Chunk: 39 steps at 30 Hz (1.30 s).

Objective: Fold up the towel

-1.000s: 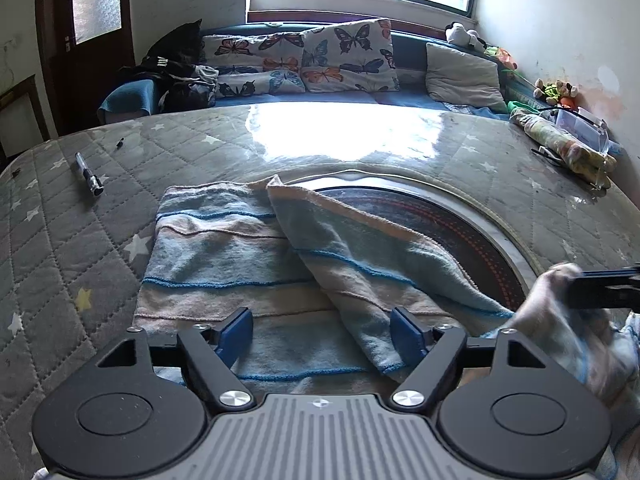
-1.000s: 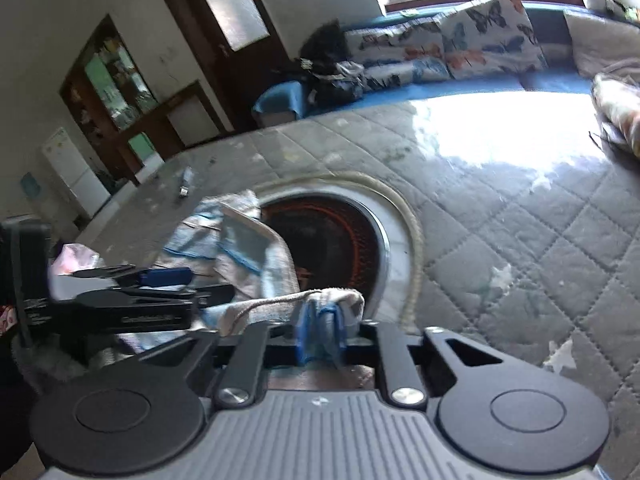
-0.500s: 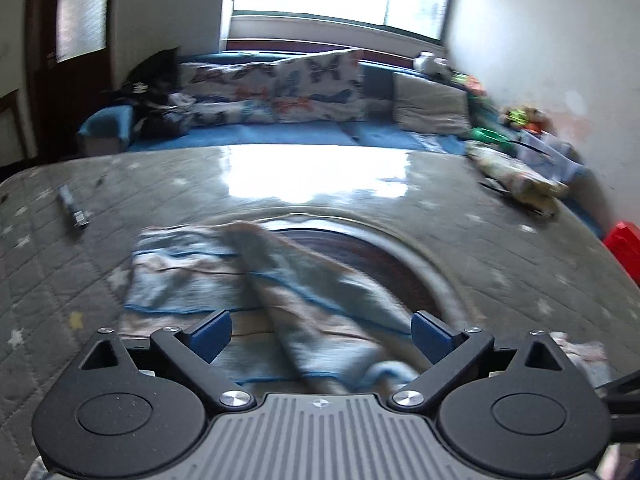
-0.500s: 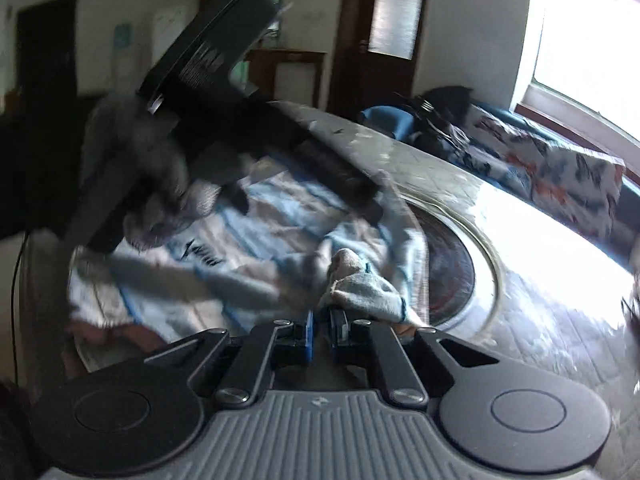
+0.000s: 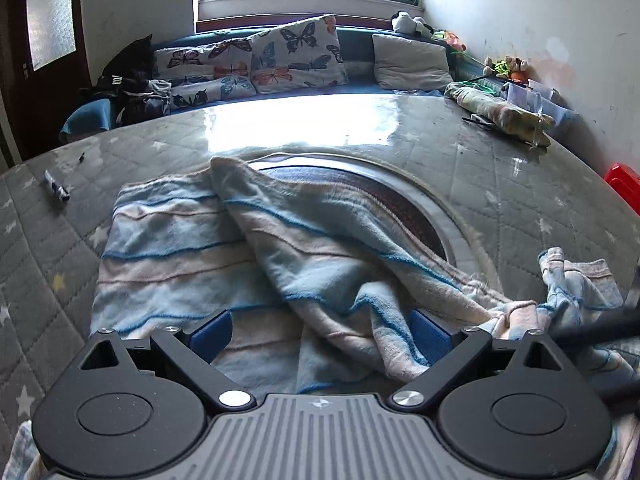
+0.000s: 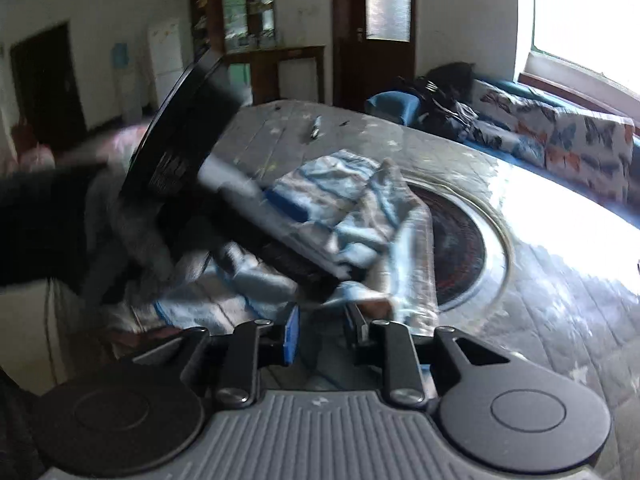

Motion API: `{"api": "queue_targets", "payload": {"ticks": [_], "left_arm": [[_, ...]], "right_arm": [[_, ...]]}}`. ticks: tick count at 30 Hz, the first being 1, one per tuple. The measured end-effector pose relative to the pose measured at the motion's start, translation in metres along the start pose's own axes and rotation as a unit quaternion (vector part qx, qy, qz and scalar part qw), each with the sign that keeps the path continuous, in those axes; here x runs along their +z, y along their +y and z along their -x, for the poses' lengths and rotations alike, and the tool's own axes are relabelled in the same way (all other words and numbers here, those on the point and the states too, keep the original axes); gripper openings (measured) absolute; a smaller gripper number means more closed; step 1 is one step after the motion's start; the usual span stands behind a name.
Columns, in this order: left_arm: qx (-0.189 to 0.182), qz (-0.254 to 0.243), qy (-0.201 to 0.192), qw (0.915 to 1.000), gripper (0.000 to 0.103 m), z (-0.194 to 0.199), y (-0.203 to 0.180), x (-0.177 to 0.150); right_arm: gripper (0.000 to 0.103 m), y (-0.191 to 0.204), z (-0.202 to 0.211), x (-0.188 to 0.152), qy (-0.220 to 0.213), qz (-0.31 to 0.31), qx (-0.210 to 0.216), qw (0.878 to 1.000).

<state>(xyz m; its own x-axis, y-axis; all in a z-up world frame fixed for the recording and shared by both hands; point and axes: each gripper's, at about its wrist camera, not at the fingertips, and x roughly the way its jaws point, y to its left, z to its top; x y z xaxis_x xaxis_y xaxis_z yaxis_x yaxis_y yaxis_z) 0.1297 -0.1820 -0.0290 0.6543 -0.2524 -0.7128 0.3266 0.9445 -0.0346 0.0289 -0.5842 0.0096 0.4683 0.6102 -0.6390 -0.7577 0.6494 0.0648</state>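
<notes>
A blue, white and pink striped towel (image 5: 168, 256) lies on the grey quilted table (image 5: 520, 184), with one half thrown diagonally over the other and a bunched corner at the right. My left gripper (image 5: 320, 336) stands wide open just above the towel's near edge, pressing on nothing. In the right wrist view the towel (image 6: 340, 208) is blurred, and the left gripper (image 6: 280, 216) reaches over it from the left. The jaws of my right gripper (image 6: 322, 332) are opening; a towel edge lies just past the tips and the pads are not touching it.
A round dark inset (image 5: 404, 204) sits in the table beside the towel. A marker (image 5: 56, 190) lies far left. A rolled cloth and clear boxes (image 5: 504, 112) stand at the far right edge, with a red stool (image 5: 624, 184) beyond. A cushioned sofa (image 5: 280, 60) runs behind.
The right gripper, shut on a towel corner before, has parted its jaws and rolled. The left gripper opened wider and shifted sideways. The right corner now rests bunched on the table.
</notes>
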Motion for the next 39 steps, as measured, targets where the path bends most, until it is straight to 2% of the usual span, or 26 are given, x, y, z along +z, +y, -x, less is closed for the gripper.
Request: {"api": "queue_targets", "payload": {"ticks": [3, 6, 10, 14, 17, 22, 24, 29, 32, 35, 37, 39], "left_arm": [[0.000, 0.001, -0.002, 1.0000, 0.097, 0.001, 0.001, -0.004], [0.000, 0.005, -0.003, 1.0000, 0.097, 0.002, 0.002, -0.006], [-0.001, 0.007, -0.003, 1.0000, 0.098, 0.003, 0.007, -0.008], [-0.004, 0.009, -0.004, 0.9999, 0.098, 0.004, 0.012, -0.010], [-0.007, 0.013, -0.004, 0.9999, 0.098, 0.003, 0.014, -0.012], [-0.010, 0.018, -0.005, 0.9998, 0.098, 0.003, 0.019, -0.014], [-0.010, 0.019, -0.006, 0.9998, 0.098, 0.004, 0.019, -0.015], [-0.010, 0.018, -0.006, 0.9998, 0.098, 0.003, 0.021, -0.015], [-0.011, 0.019, -0.007, 0.9997, 0.098, 0.003, 0.023, -0.015], [-0.012, 0.018, -0.007, 0.9997, 0.098, 0.004, 0.025, -0.015], [-0.013, 0.019, -0.007, 0.9997, 0.099, 0.004, 0.027, -0.016], [-0.013, 0.018, -0.007, 0.9997, 0.100, 0.004, 0.028, -0.016]], "right_arm": [[0.024, -0.023, 0.009, 0.006, -0.008, -0.038, -0.027, 0.999], [0.025, -0.047, 0.000, 0.011, 0.001, -0.075, -0.057, 0.996], [0.027, -0.076, -0.024, 0.005, 0.031, -0.137, -0.043, 0.989], [0.035, -0.083, -0.047, -0.003, 0.051, -0.157, -0.033, 0.986], [0.034, -0.084, -0.052, -0.007, 0.058, -0.168, -0.026, 0.984], [0.027, -0.087, -0.054, -0.010, 0.066, -0.196, 0.005, 0.978], [0.007, -0.088, -0.055, -0.008, 0.065, -0.201, 0.018, 0.977], [0.002, -0.071, -0.046, 0.004, 0.041, -0.150, -0.003, 0.988], [0.009, -0.068, -0.044, 0.010, 0.032, -0.137, -0.017, 0.990], [0.030, -0.085, -0.053, 0.009, 0.045, -0.177, -0.011, 0.983], [0.031, -0.094, -0.060, 0.005, 0.052, -0.205, 0.002, 0.977], [0.036, -0.101, -0.065, 0.000, 0.060, -0.231, 0.019, 0.971]]}}
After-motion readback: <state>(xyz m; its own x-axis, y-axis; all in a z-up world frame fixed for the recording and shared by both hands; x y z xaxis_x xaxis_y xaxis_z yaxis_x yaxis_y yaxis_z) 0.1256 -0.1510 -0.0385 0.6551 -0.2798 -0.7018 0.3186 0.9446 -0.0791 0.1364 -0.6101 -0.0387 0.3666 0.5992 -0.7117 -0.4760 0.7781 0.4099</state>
